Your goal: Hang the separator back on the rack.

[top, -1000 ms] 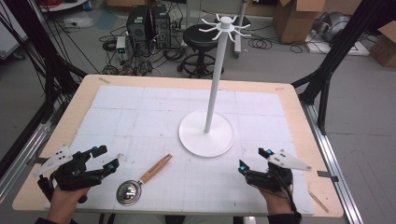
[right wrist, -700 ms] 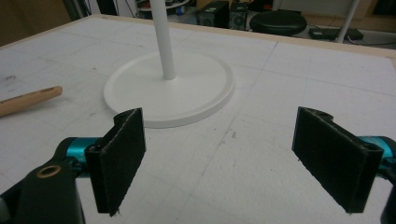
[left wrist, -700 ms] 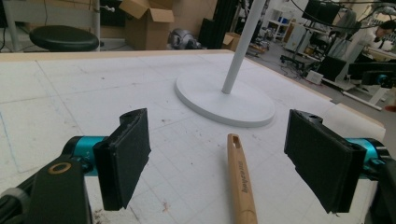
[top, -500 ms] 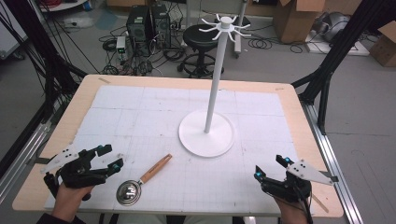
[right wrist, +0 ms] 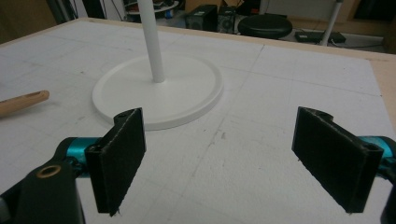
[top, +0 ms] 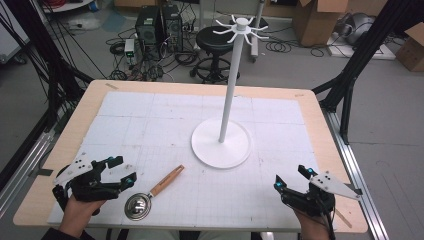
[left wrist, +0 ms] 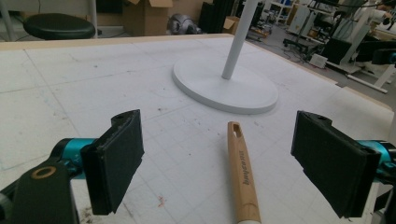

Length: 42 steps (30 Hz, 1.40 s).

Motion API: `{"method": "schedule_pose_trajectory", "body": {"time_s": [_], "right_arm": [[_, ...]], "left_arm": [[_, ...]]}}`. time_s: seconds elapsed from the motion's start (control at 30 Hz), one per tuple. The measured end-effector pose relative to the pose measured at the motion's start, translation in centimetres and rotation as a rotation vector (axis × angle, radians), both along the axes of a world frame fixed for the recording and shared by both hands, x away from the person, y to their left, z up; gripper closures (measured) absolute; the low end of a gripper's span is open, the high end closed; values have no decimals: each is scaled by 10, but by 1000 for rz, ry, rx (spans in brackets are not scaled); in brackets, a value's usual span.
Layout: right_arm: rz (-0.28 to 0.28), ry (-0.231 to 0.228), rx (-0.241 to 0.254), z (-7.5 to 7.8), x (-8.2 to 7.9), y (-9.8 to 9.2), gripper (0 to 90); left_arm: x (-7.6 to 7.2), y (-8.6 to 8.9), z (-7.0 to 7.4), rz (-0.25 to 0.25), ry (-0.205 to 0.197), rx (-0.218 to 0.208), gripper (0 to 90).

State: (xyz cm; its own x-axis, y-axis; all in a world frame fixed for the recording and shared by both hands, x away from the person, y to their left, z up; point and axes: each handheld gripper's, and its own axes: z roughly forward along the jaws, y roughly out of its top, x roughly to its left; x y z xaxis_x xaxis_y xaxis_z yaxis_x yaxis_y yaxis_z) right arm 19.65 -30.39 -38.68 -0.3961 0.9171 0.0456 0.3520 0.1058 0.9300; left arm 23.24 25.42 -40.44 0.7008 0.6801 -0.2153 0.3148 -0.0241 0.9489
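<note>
Nothing looks started, as far as I can judge. The scoop (top: 150,192) lies flat on the bench (top: 310,107), at seven o'clock from the stand (top: 221,144). Left gripper (top: 121,171) and right gripper (top: 292,178) hover wide open, jaws empty.

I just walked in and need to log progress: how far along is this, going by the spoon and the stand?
Nothing looks done: the wooden-handled spoon lies flat on the table, apart from the white stand, whose top hooks hang empty. In hand: nothing; the left gripper and right gripper are both open. Left, probably: grasp, lift, hang.
</note>
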Motion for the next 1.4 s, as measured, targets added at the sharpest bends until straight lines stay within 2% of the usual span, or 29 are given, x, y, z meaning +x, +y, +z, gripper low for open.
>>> {"method": "schedule_pose_trajectory", "body": {"time_s": [0.07,0.27,0.33,0.47,0.67,0.8,0.87,0.97,1.1,1.17,1.3,1.4], "right_arm": [[1,3,-1,0,0,0,159],[17,9,-10,-2,2,4,159],[24,12,-10,-3,3,4,159],[31,21,-2,-5,4,4,159],[41,22,-6,-5,5,7,160],[40,24,-1,-5,6,6,160],[42,24,0,-5,5,6,160],[42,22,-2,-5,5,5,160],[44,24,-4,-5,5,6,160],[47,24,-8,-5,5,6,161],[50,29,-12,-5,5,7,161],[49,28,-12,-6,5,7,161]], "left_arm": [[1,-2,0,-21,10,0,188],[9,-16,5,-20,29,38,197],[10,-22,4,-41,41,55,200],[16,-38,0,-104,103,92,236],[27,-70,-6,-134,154,215,291],[34,-88,-10,-145,157,295,312],[37,-96,-13,-139,169,317,316],[41,-101,-18,-133,204,333,323],[43,-103,-21,-109,221,372,273],[43,-105,-23,-120,228,387,273],[41,-111,-28,-138,231,467,329],[41,-114,-31,-132,240,494,380]]}}
